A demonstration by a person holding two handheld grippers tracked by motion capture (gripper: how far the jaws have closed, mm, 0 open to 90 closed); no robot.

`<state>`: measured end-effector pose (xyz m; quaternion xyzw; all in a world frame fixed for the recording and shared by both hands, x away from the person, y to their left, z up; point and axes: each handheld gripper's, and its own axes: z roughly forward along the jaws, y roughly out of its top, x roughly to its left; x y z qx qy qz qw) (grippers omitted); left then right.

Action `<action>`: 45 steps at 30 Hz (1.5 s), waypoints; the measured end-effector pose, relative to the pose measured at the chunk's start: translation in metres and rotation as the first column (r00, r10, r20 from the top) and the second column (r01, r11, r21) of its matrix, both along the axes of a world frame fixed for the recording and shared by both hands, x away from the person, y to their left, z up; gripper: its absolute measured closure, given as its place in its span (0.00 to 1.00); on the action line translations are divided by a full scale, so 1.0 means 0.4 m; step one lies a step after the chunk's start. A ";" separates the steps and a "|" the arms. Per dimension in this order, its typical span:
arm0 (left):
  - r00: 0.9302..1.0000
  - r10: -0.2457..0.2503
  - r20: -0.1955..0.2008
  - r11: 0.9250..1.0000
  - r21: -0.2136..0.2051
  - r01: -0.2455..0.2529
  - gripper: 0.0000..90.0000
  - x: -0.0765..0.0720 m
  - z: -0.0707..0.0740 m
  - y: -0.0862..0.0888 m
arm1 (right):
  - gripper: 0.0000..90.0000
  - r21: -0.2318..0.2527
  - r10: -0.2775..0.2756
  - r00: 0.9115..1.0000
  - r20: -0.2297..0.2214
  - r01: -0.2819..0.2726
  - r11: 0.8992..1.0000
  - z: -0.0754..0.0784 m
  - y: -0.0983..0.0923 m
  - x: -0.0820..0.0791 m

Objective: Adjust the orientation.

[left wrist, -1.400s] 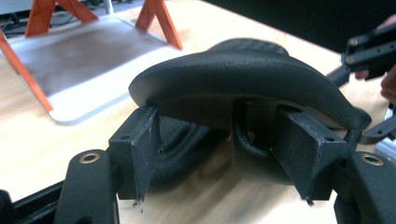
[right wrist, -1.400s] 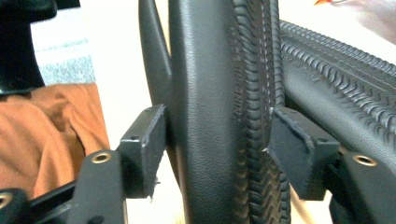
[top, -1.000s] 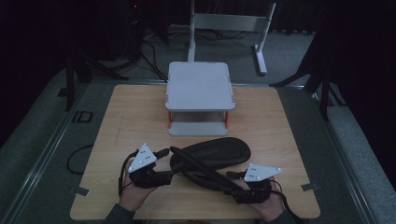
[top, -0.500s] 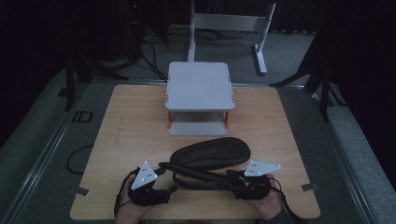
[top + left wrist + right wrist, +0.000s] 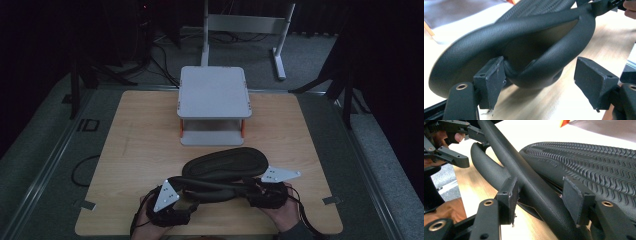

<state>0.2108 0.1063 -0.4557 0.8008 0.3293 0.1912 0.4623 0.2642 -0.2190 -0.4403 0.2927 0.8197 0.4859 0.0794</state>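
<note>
Both hands come in low at the near edge. The left gripper (image 5: 189, 200) has its jaws apart; they have just been opening wider. The right gripper (image 5: 248, 192) seems to have its two black pads (image 5: 510, 195) squeezed inward.

the black sandal (image 5: 506, 42) is seen to be of matt, finely grained leather-like material on its straps, while its sole (image 5: 599, 162) is moulded in matt rubber with a wavy ribbed tread. the table top (image 5: 145, 150) is finished in pale, smooth wood grain, and the small grey stand (image 5: 213, 92) looks like matt, smooth plastic or painted metal with orange posts. the gripper pads (image 5: 495, 80) are made of dull black, slightly rough plastic, frayed at the edges.
</note>
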 end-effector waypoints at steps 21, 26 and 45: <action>1.000 0.024 -0.007 0.999 -0.041 -0.025 0.29 0.030 0.005 0.000 | 0.56 -0.105 -0.048 0.998 0.032 0.051 0.993 -0.043 -0.069 0.012; 0.999 0.031 0.006 0.998 -0.058 -0.031 0.36 0.028 0.016 0.008 | 0.67 -0.075 0.010 0.999 0.030 -0.007 0.997 -0.034 -0.073 0.016; 0.999 0.039 -0.018 0.997 -0.067 -0.040 0.41 0.009 0.017 0.045 | 0.54 0.054 0.180 0.967 -0.182 -0.173 0.983 -0.067 -0.032 0.028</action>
